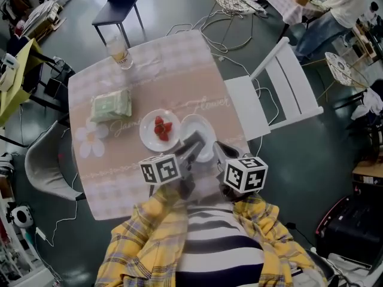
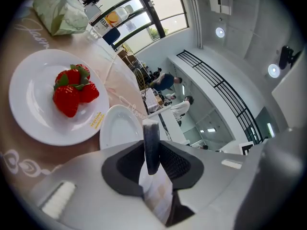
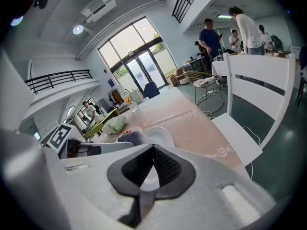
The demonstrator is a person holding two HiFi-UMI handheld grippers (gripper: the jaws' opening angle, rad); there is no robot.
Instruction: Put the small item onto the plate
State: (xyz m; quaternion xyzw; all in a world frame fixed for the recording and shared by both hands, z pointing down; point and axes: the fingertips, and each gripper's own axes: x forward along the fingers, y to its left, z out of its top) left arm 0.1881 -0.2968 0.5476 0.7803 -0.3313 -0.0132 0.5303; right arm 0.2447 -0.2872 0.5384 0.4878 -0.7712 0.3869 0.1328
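Several red strawberries lie on a white plate near the middle of the table. Right beside it sits an empty white plate. My left gripper hovers over the near edge of the empty plate, its jaws shut with nothing visible between them. My right gripper is close beside it at the table's near right, jaws also shut and empty, pointing toward the empty plate.
A green packet lies left of the plates and a glass stands at the far side of the pink tablecloth. A white chair is at the table's right, a grey one at its left.
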